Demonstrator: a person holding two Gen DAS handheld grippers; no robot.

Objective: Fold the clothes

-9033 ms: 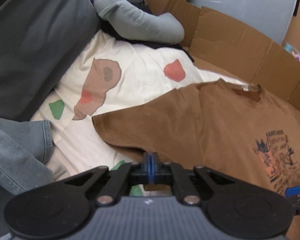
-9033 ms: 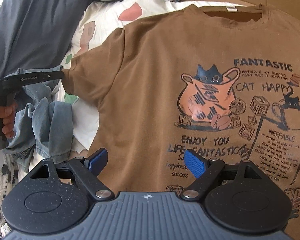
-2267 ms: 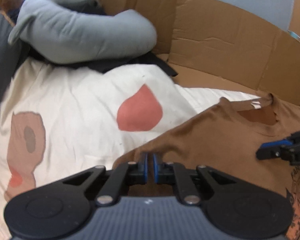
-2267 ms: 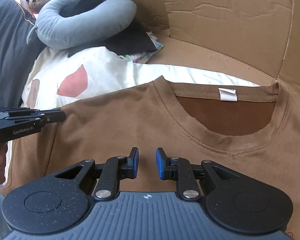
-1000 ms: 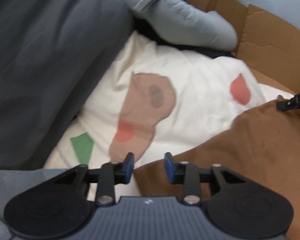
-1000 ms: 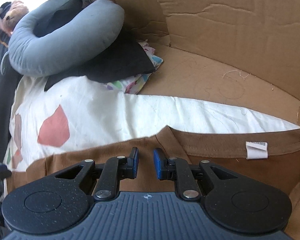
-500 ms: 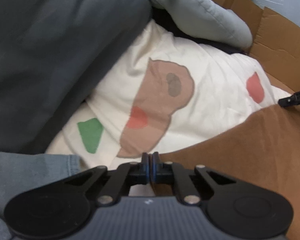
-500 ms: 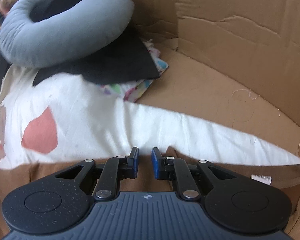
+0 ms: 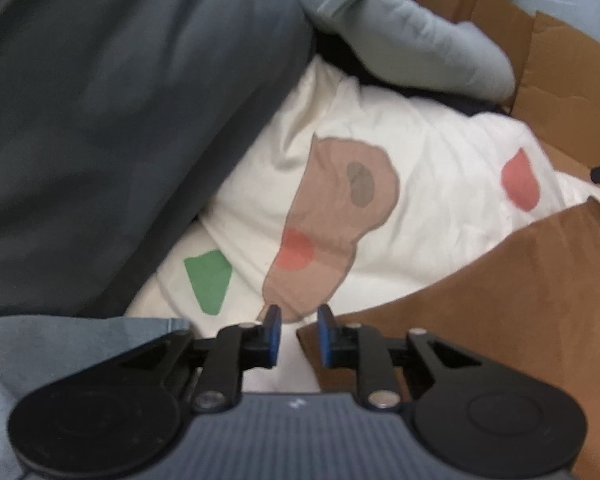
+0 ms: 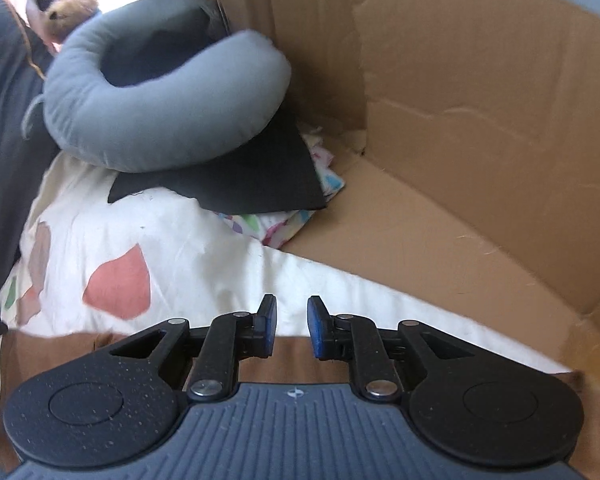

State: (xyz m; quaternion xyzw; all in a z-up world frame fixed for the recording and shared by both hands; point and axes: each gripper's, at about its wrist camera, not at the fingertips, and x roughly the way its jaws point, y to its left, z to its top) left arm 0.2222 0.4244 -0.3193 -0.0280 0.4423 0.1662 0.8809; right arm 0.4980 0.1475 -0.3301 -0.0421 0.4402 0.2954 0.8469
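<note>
While both your claws stand open, the left claw [image 9: 296, 330] sits at the brown shirt's [image 9: 500, 292] corner and the right claw [image 10: 291, 326] over its top edge, white sheet [image 10: 204, 248] ahead.

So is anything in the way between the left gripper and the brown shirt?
Nothing visible. The left gripper is open right at the corner of the brown shirt, whose edge lies at its right fingertip, with only the white patterned sheet showing in the gap. The grey pillow and folded jeans lie off to the side.
</note>
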